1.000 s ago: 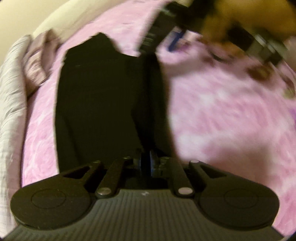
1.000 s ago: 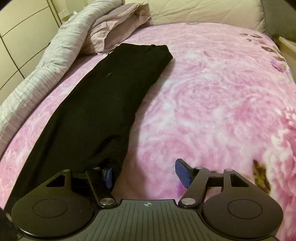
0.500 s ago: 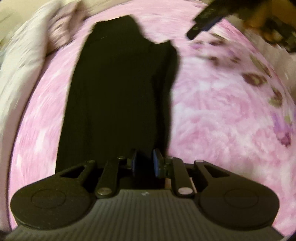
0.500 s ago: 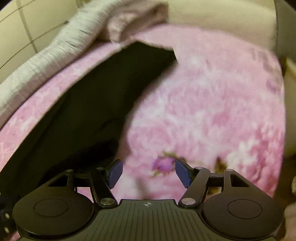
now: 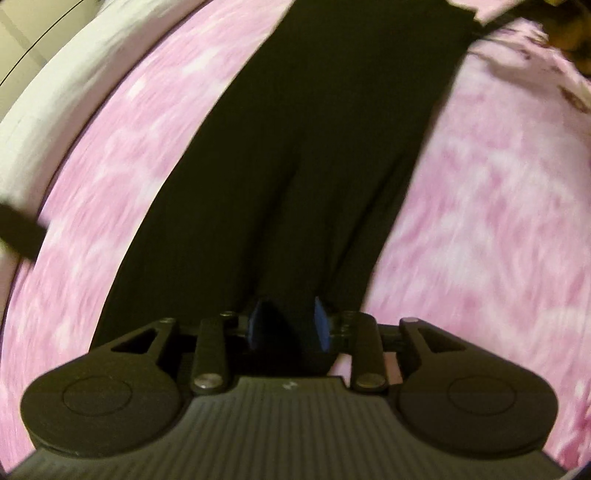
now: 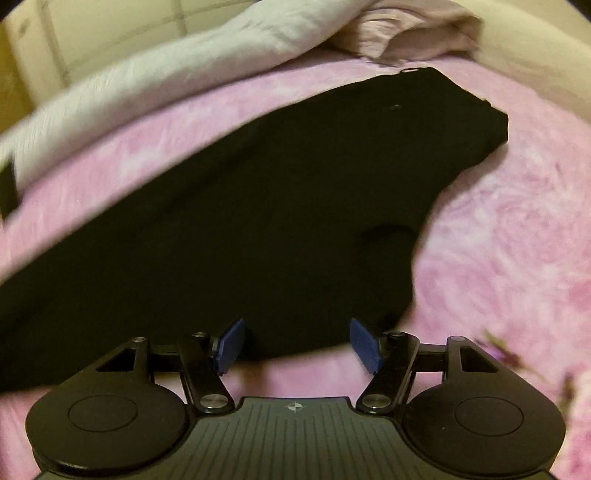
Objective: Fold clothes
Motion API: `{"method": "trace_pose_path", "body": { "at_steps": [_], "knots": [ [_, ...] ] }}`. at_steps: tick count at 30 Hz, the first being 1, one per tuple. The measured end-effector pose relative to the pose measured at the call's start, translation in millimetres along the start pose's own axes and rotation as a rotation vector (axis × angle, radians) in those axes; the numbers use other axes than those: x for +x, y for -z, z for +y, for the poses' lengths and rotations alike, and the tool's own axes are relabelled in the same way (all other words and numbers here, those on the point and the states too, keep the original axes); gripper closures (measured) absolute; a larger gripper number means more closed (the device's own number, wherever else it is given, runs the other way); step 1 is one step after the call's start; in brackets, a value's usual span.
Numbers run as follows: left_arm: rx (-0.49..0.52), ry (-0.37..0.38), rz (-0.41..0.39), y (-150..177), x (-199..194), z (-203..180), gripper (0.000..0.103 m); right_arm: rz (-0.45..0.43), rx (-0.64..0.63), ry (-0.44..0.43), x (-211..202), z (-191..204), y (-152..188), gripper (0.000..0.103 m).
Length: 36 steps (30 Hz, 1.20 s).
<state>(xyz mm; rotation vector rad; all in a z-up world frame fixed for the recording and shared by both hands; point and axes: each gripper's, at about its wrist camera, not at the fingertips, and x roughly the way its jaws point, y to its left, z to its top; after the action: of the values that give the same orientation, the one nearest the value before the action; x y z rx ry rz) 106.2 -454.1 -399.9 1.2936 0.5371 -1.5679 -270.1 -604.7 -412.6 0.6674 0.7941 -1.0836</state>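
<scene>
So the left gripper [image 5: 287, 325] has its blue pads [image 5: 320, 325] only partly apart, with the near end of the long black folded garment [image 5: 314, 147] sitting right in the gap between them; the cloth is dark and the shot is smeared, so I can't tell if the pads actually press it or just straddle it. From there the garment runs straight away from the gripper toward the far edge of the view, getting wider as it goes, lying flat on the pink rose-print fleece blanket [image 5: 480, 203]. Off to the far left there's a pale white quilt [image 5: 48, 122] along the blanket's edge. Over on the right gripper [image 6: 297, 343], the blue pads [image 6: 364, 343] are spread wide and holding nothing, hovering right at the near edge of the same black garment [image 6: 258, 221], with pink blanket [image 6: 517, 240] showing just under them. The garment stretches from near left up to far right, where its far end stops just short of a rumpled white quilt [image 6: 166, 74] and a pale lilac pillow [image 6: 413, 29] bunched at the far side.
</scene>
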Motion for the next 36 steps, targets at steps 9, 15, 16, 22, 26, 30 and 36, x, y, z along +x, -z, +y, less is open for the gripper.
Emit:
{"method": "trace_pose_path", "body": {
  "at_steps": [9,15,16,22,26,30,36],
  "knots": [
    [-0.344,-0.085,-0.01,84,-55,80,0.074,-0.001,-0.046,0.006,-42,45,1,0.036],
    [-0.409,-0.166,-0.03,115,-47,149,0.074,-0.007,-0.141,-0.164,-34,146,-9,0.036],
    [-0.397,-0.177,-0.023,118,-40,159,0.074,-0.003,-0.172,-0.198,-30,164,-8,0.036],
    [-0.324,-0.178,0.039,131,6,199,0.073,0.051,-0.364,-0.384,-11,256,3,0.036],
    [-0.31,-0.198,0.01,134,19,210,0.066,0.13,-0.522,-0.416,5,294,31,0.036],
    [-0.301,-0.21,-0.002,133,21,212,0.066,0.195,-0.522,-0.385,6,285,54,0.036],
    [-0.314,-0.201,-0.068,127,-23,197,0.073,0.152,-0.422,-0.342,-15,276,27,0.036]
  ]
}}
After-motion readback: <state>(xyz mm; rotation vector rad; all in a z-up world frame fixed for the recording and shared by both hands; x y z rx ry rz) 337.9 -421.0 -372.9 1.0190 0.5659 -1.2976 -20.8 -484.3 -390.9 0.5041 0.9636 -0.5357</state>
